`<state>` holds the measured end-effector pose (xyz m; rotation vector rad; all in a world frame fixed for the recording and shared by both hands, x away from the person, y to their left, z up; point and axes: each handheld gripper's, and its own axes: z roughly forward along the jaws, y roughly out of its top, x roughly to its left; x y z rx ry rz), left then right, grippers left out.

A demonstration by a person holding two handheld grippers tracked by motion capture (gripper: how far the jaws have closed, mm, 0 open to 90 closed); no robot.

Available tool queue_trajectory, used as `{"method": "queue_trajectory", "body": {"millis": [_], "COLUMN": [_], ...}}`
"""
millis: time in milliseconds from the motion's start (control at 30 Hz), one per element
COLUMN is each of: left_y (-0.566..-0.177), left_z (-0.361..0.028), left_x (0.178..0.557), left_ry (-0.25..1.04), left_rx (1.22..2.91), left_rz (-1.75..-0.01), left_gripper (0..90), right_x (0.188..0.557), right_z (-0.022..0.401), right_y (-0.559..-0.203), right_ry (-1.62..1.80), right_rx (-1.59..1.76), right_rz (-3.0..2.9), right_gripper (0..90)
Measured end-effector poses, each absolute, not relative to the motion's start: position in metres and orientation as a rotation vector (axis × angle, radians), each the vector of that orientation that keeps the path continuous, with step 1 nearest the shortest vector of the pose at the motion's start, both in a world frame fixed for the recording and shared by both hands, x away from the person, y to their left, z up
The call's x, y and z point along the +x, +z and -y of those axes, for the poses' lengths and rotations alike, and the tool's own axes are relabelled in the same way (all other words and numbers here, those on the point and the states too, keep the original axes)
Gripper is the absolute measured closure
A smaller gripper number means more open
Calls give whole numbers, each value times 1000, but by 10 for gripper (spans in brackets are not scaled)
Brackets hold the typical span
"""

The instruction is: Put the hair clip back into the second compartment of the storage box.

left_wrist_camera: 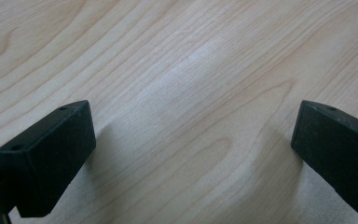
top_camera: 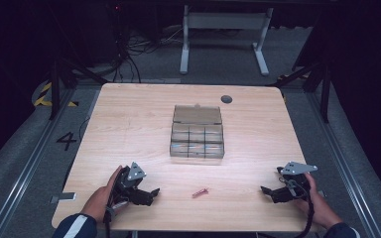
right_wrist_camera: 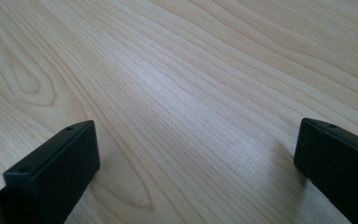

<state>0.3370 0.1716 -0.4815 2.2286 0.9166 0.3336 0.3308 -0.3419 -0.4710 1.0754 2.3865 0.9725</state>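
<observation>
A clear plastic compartment box (top_camera: 197,135) with its lid folded back stands in the middle of the wooden table (top_camera: 129,124). A small pink screw-like piece (top_camera: 200,192) lies near the front edge, between the two hands. My left gripper (top_camera: 149,194) rests at the front left, held by a hand, its jaws wide apart over bare wood (left_wrist_camera: 191,140). At the front right my right gripper (top_camera: 270,191) is also held low over the table, jaws spread wide with nothing between them (right_wrist_camera: 196,154).
A dark round grommet (top_camera: 226,99) sits near the table's far edge. Beyond the table are a white desk frame (top_camera: 223,29), cables on the floor and black stands at both sides. A floor marking "4" (top_camera: 66,141) lies left of the table.
</observation>
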Motion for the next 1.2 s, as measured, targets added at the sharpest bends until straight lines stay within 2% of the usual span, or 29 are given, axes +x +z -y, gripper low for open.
{"method": "queue_trajectory", "body": {"millis": [467,700,900,1200], "left_y": [-482,-481,-481,-482], "left_z": [-175,-176,-176,-177], "left_x": [340,340,340,341], "left_ry": [311,306,299,291], "left_rx": [2251,2257,2262,2266], "left_rz": [-847,-835,-822,-805], "left_gripper": [5,5,6,5], "right_x": [333,332,330,324], "right_z": [344,345,344,336], "right_y": [-471,-470,-468,-459], "right_ry": [986,993,1021,1061], "right_rx": [1030,1057,1042,997], "right_rz": [-2424,-2397,-2389,-2388], "right_gripper": [2,62,162,179]}}
